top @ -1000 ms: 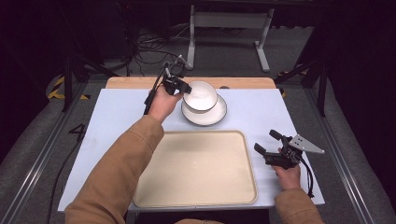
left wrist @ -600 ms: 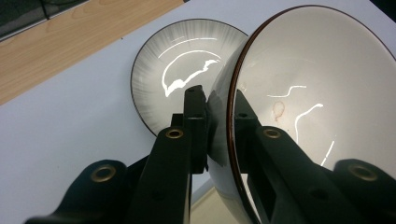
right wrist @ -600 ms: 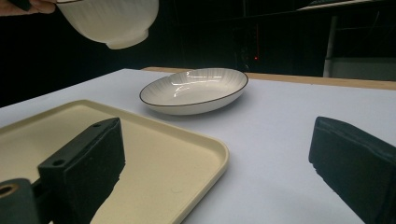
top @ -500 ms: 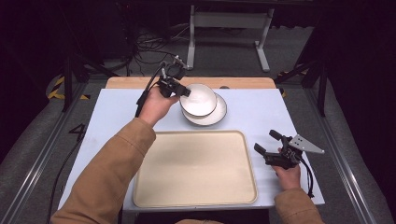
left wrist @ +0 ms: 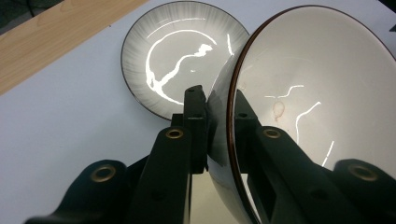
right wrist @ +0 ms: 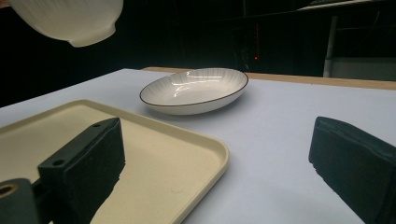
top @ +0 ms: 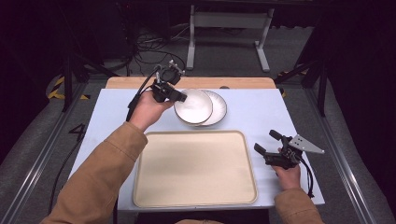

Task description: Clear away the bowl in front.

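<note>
Left gripper (top: pixel 180 97) clamps the rim of the bowl (top: pixel 193 106), which a second ago sat in the plate (top: pixel 217 106) and now hangs lifted and shifted left, overlapping the plate's left side in the high view; the right gripper (top: pixel 267 143) has kept its place right of the tray (top: pixel 194 193), jaws spread and empty. From the left gripper view, the bowl (left wrist: pixel 299 93) is white inside with a thin dark rim, tilted, its wall pinched between the jaws above the ribbed plate (left wrist: pixel 182 51). Seen from the right gripper view, the bowl (right wrist: pixel 70 18) floats clear of the plate (right wrist: pixel 196 91) and the tray (right wrist: pixel 154 154).
</note>
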